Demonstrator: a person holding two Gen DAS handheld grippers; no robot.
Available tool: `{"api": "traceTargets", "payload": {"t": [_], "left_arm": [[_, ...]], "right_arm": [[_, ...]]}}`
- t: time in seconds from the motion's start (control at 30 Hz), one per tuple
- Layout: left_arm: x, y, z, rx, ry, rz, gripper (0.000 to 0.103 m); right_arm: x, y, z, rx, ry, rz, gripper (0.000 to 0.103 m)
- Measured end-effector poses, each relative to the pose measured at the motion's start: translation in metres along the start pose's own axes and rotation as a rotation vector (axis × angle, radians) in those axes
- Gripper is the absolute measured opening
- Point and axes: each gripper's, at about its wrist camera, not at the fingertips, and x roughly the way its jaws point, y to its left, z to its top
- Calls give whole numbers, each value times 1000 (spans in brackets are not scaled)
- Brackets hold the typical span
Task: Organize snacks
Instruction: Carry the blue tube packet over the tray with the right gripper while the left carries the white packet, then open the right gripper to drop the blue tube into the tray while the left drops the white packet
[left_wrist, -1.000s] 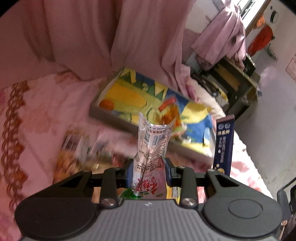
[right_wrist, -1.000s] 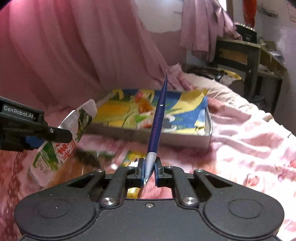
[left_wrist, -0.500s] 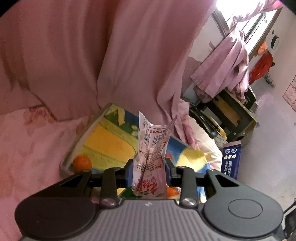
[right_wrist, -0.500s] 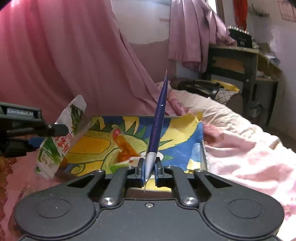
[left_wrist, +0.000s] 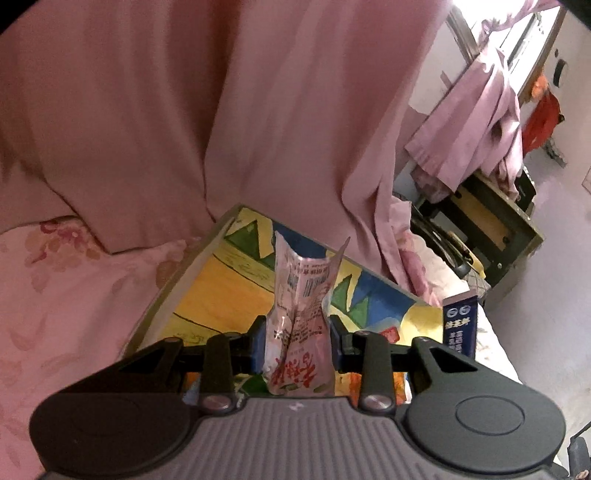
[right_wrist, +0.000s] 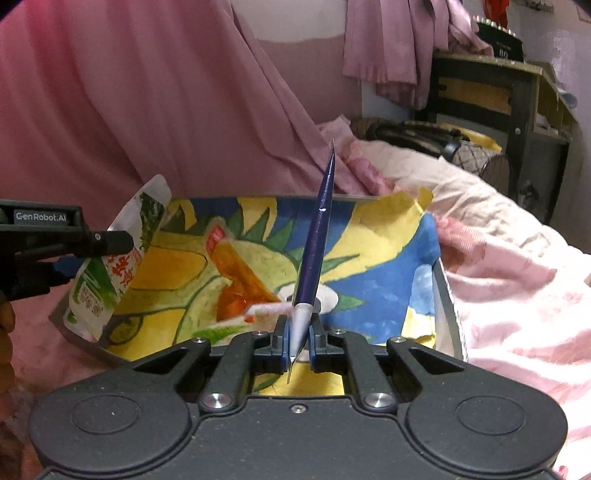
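While you hold both tools over the tray, your left gripper has its jaws partly closed and pressed against the sides of a crumpled snack pouch, which stands upright between them, its torn top with the barcode pointing away from you. From the right wrist view that same pouch shows its green and white face with red characters, hanging above the tray's near left corner. Your right gripper is closed all the way on a thin dark blue sachet, seen edge-on, with its silver end pinched between the pads and its tip rising toward the pink curtain. In the left wrist view the sachet shows its flat blue face with white print, just right of the tray. An orange packet lies inside the tray on its yellow, blue and green picture lining. The tray sits on a pink floral bedsheet, with the curtain hanging just behind it.
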Motion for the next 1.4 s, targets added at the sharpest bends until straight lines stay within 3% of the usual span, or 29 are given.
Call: {"api": "traceTargets", "payload": {"t": [0.37, 0.73, 0.83, 0.87, 0.93, 1.07, 1.2, 1.4], "left_arm": [[1, -17, -6, 112, 9, 31, 41], [-1, -30, -13, 191, 40, 96, 59], [-7, -34, -14, 199, 44, 109, 64], [-9, -35, -14, 199, 41, 109, 66], [-17, -38, -13, 192, 29, 108, 83], [-31, -48, -11, 206, -9, 116, 90], [-50, -59, -14, 241, -53, 135, 101], [-86, -71, -21, 293, -92, 183, 102]], "right_arm": [[10, 1, -6, -1, 53, -6, 11], [11, -3, -8, 20, 86, -4, 22], [8, -5, -8, 44, 89, -2, 32], [7, -6, -8, 50, 87, 0, 39], [2, -8, -7, 56, 78, -9, 52], [-16, -16, -5, 76, 37, -28, 75], [-37, -22, -4, 81, -19, -30, 88], [-79, -24, -6, 74, -125, 2, 102]]}}
